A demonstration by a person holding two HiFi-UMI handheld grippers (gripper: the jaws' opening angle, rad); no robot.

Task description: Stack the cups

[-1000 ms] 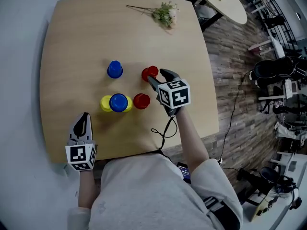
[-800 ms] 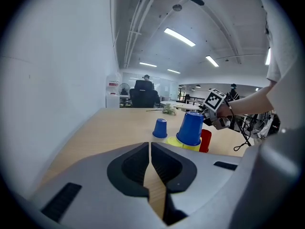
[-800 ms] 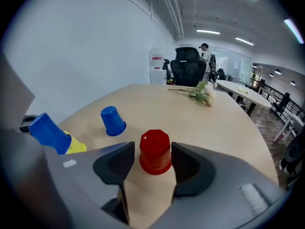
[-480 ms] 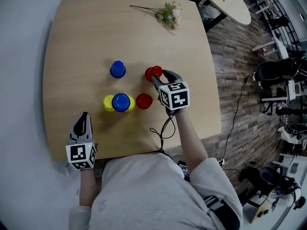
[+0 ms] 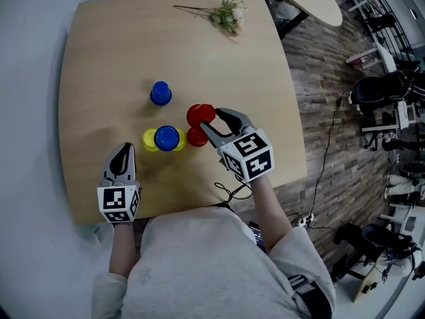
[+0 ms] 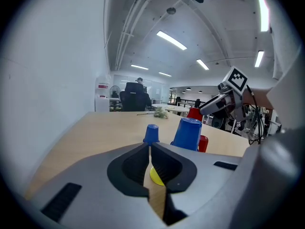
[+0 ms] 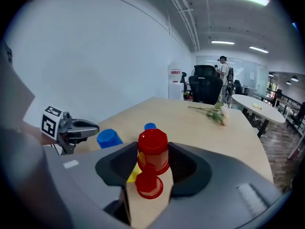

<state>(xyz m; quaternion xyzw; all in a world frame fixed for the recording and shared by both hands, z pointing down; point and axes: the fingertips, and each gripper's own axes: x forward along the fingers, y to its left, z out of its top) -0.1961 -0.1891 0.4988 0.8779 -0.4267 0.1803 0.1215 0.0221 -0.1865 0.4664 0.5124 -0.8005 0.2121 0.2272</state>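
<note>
Five cups: all stand upside down, long axes upright, on a light wooden surface (image 5: 99, 58). They are a held red cup (image 5: 200, 114), a second red cup (image 5: 196, 138), a far blue cup (image 5: 160, 93), and a near blue cup (image 5: 167, 138) sitting on a yellow cup (image 5: 149, 141).
Right tool (image 5: 210, 120): its jaws have just been closing and clamp the held red cup by its sides, raised just over the second red cup.
Left tool (image 5: 123, 153): jaws pressed together, near the surface's near-left edge, pointing towards the blue-on-yellow pair.
Around: a flower sprig (image 5: 226, 13) lies at the far edge, well apart from the cups.
Hard to see: the yellow cup is mostly covered, with only one side showing.
</note>
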